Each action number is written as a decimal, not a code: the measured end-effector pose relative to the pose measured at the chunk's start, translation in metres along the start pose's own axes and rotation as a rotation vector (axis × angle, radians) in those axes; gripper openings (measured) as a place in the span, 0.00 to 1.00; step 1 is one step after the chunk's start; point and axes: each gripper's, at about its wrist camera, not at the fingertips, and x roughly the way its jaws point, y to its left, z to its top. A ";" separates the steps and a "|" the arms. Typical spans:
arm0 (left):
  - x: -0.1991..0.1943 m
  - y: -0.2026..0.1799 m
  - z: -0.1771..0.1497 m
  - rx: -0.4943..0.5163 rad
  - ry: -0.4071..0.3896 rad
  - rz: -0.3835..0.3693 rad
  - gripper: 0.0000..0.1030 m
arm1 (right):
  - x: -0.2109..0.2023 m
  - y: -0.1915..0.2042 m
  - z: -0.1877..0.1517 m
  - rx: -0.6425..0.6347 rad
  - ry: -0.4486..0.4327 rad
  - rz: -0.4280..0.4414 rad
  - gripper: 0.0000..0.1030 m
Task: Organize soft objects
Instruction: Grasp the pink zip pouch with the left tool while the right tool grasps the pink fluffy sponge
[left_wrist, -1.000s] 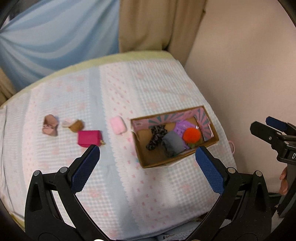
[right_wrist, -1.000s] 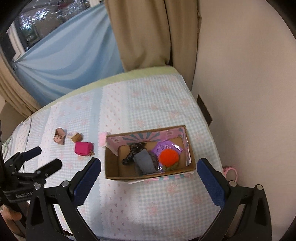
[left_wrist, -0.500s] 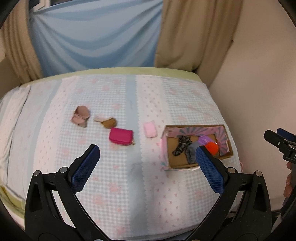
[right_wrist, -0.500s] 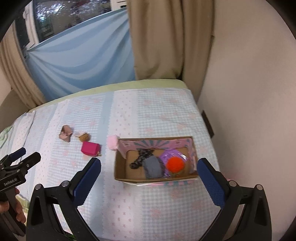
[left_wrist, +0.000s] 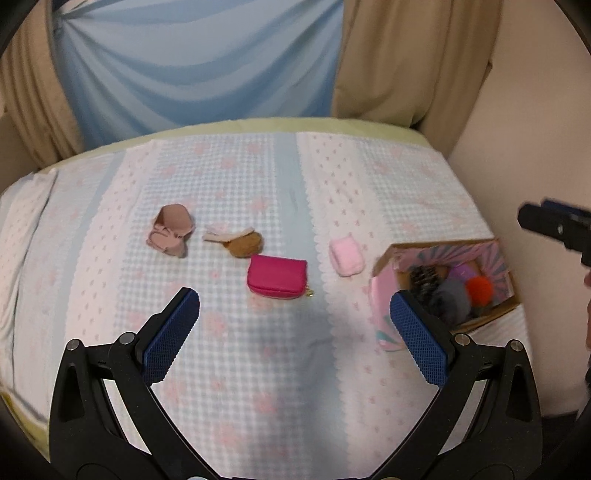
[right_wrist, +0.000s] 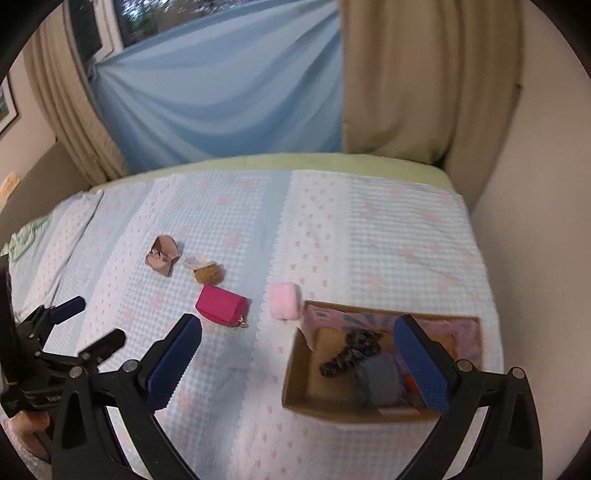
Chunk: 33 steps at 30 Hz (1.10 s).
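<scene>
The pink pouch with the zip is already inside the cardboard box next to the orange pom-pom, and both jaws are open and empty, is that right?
Not quite. The pink pouch lies on the bedspread, outside and to the left of the box, as the left wrist view shows. The orange pom-pom is in the box, and the jaws of the left gripper and right gripper are open and empty.

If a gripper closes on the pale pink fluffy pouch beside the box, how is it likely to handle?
The pale pink pouch looks plush and rounded, so it will probably squash between the pads rather than resist. Its size and fluffy look suggest it is light. It lies flat on the bedspread, so rolling seems unlikely; a push might drag it against the textured fabric.
</scene>
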 end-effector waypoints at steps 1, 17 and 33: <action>0.009 0.003 -0.001 0.008 0.003 -0.001 1.00 | 0.012 0.004 0.002 -0.008 0.011 0.003 1.00; 0.179 0.029 -0.025 0.347 0.068 -0.040 1.00 | 0.198 0.033 0.010 -0.070 0.212 0.002 1.00; 0.302 -0.011 -0.035 1.017 0.162 -0.174 1.00 | 0.338 0.038 0.012 -0.227 0.560 -0.053 0.88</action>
